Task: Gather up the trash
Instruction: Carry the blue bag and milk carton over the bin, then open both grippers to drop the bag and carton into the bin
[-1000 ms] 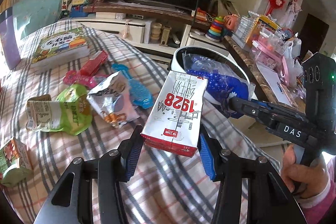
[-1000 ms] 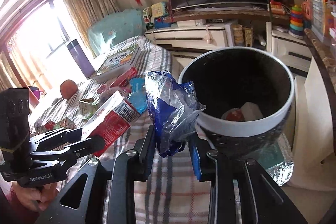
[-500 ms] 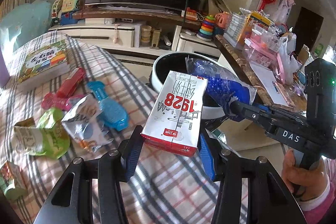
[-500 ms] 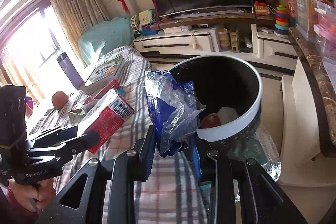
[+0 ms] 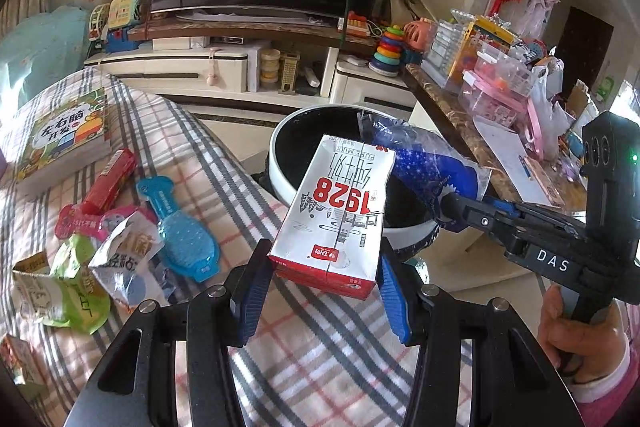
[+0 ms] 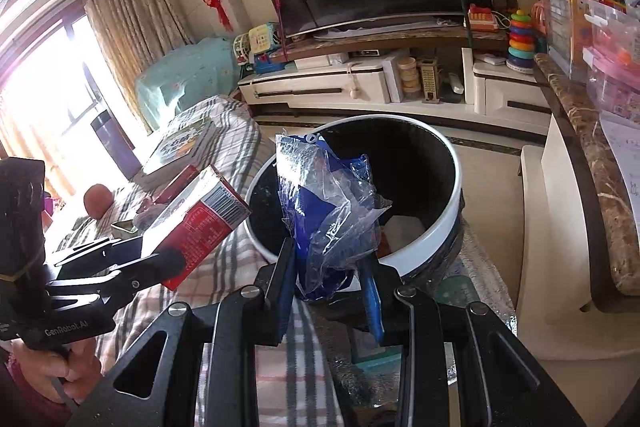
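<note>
Left hand-held gripper (image 5: 326,285) pinched a carton (image 5: 334,211); right hand-held gripper (image 6: 329,293) pinched a bag (image 6: 328,211); both near the bin (image 6: 436,243), undropped; wrappers (image 5: 100,267) remained.

The trash bin's (image 6: 444,227) mouth is wide open and mostly dark inside, just a couple of bits at the bottom, so there's loads of room to go in from above. It sits right against the edge of the plaid-covered table (image 5: 320,359), with the marble-topped counter (image 6: 588,163) close on its other side, so that side is tight. The milk carton (image 5: 340,211) and blue plastic bag (image 6: 332,211) crowd each other over the near rim. Wrappers (image 5: 100,267), a blue brush (image 5: 180,231) and a book (image 5: 64,135) clutter the table's far side.
</note>
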Tool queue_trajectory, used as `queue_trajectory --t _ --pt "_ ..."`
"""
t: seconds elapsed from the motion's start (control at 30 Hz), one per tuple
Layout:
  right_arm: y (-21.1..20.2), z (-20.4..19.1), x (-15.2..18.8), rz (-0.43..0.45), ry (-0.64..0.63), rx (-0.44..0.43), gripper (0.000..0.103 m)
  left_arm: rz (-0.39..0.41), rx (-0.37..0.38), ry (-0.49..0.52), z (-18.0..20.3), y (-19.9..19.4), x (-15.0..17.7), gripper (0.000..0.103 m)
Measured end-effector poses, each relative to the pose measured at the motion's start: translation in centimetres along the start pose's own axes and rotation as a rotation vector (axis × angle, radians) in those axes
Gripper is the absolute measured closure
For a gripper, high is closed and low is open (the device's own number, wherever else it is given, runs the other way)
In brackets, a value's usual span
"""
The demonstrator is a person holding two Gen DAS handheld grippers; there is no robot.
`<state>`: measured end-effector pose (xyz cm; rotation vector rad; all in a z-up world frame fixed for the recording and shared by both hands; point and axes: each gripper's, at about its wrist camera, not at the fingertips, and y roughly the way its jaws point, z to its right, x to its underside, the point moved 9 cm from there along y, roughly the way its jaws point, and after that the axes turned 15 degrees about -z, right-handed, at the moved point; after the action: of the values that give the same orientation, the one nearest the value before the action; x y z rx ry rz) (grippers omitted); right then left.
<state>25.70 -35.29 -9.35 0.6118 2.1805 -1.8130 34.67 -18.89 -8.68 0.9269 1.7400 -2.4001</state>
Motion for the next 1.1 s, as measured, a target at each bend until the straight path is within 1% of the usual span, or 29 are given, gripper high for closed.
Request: queue_trajectory --t 0.5,1.1 --pt "0.5 1.7 -1.1 -0.011 0.006 0.025 0.073 -0.007 -0.009 0.027 0.8 1.9 -3.0 0.054" --pt "1.5 3.1 -2.9 -0.037 -0.018 0.07 0.072 -0.034 -0.021 0.033 1.1 4.7 -5.4 0.054"
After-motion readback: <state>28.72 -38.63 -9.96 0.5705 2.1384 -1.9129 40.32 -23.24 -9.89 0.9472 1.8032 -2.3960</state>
